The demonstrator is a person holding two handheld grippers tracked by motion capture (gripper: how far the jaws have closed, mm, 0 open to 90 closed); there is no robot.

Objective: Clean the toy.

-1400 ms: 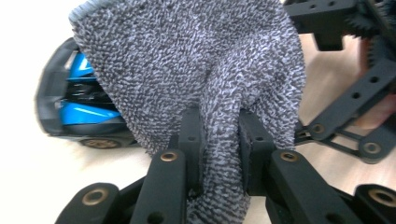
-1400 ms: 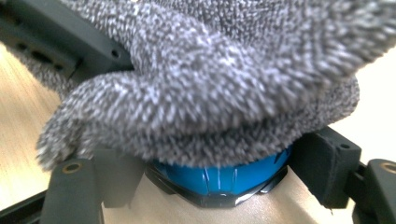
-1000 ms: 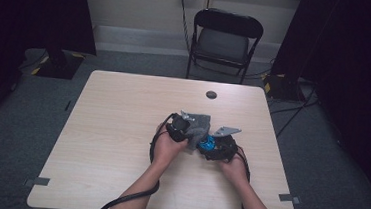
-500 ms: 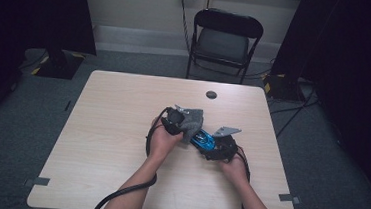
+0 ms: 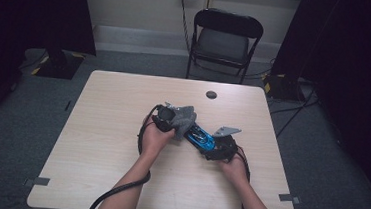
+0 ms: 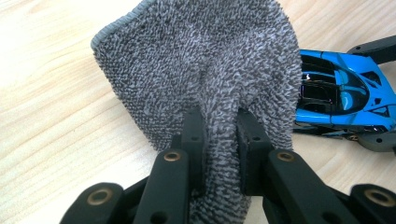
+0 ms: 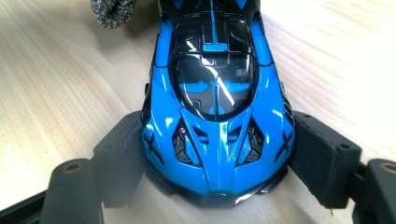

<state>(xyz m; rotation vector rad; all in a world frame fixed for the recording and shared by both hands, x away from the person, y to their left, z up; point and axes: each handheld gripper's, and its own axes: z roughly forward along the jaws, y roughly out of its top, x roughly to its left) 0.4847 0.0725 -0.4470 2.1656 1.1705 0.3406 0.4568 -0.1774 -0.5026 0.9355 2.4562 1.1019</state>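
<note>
A blue and black toy car (image 5: 200, 136) (image 7: 217, 116) lies on the wooden table (image 5: 111, 129). My right gripper (image 7: 217, 158) (image 5: 213, 146) is shut on its rear end, one pad on each flank. A grey terry cloth (image 6: 205, 70) (image 5: 185, 117) is pinched in a fold by my left gripper (image 6: 219, 130) (image 5: 172, 121), which is shut on it. The cloth hangs over the car's far end; in the left gripper view the car (image 6: 341, 98) sticks out from behind the cloth at the right. A corner of the cloth (image 7: 112, 11) shows at the top of the right gripper view.
A small dark round disc (image 5: 211, 94) lies near the table's far edge. A black folding chair (image 5: 223, 42) stands behind the table. Cables trail from both grippers toward the near edge. Tape marks (image 5: 41, 181) sit at the near corners.
My left gripper has moved with the cloth up and away along the car, toward its far end, baring more of the blue body. The right gripper and the car have stayed put.
</note>
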